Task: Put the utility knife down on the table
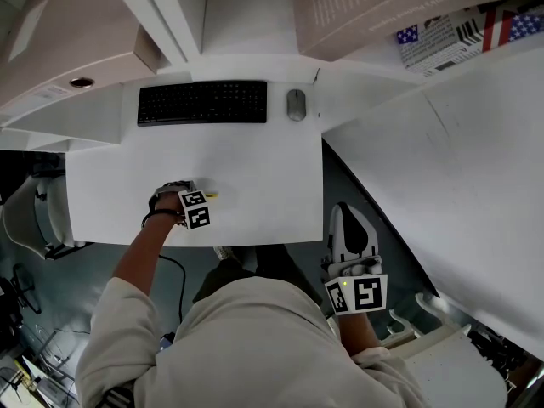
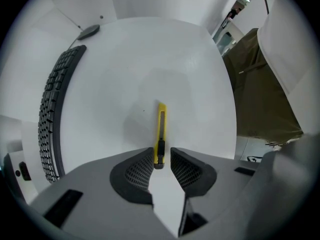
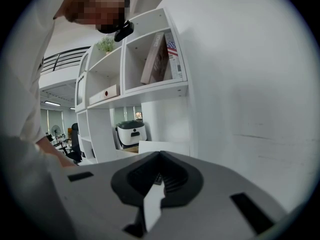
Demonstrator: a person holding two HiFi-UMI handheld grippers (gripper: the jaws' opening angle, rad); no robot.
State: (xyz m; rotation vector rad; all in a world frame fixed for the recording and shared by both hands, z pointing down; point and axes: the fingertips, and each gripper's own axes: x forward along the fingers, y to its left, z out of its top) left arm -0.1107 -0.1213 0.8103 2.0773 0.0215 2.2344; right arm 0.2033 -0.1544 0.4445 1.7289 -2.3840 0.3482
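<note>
A yellow utility knife (image 2: 161, 126) lies flat on the white table (image 2: 125, 84), pointing away from me. Its dark near end sits between the pads of my left gripper (image 2: 161, 151), which points straight down and is open, with a slim gap on the right side. In the head view that gripper (image 1: 194, 207) stands near the table's front edge, and the knife (image 1: 210, 195) pokes out to its right. My right gripper (image 1: 342, 215) hangs off the table by the person's right side, shut and empty. In its own view, my right gripper (image 3: 159, 156) faces a white wall.
A black keyboard (image 1: 202, 102) and a grey mouse (image 1: 295, 104) lie at the far side of the table (image 1: 255, 168). A slanted white panel (image 1: 459, 168) runs along the right. A shelf unit with books (image 3: 155, 59) stands ahead of the right gripper.
</note>
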